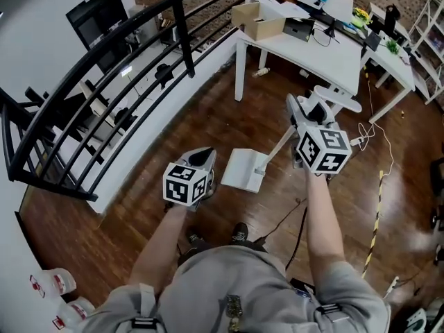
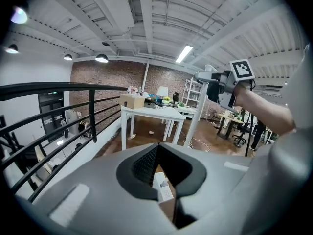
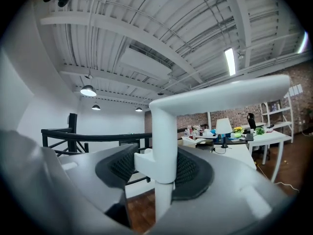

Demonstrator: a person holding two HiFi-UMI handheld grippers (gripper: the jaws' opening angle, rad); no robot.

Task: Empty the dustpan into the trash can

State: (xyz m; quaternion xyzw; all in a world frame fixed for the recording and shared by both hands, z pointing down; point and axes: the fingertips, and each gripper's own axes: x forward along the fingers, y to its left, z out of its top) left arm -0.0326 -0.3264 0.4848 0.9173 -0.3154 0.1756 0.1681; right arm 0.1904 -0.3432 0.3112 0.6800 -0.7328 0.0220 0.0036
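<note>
1. The dustpan (image 1: 244,170) hangs below and ahead of the right gripper (image 3: 161,173), whose jaws are clamped on its upright white handle (image 3: 164,126). The pan seems to be clear of the floor.
2. No trash can shows in any view, so I judge the job barely begun: the pan is picked up, and finding the can and tipping are left. Whether the pan holds any dirt I cannot tell.
3. The left gripper (image 2: 157,148) sits just left of the pan, jaws closed together on nothing.
4. A black railing (image 1: 104,82) runs along the left gripper's outer side.
5. Ahead of both grippers stands a white table (image 1: 326,54) with a cardboard box (image 1: 260,21). Cables (image 1: 378,134) trail on the floor right of the right gripper and could snag a foot.
</note>
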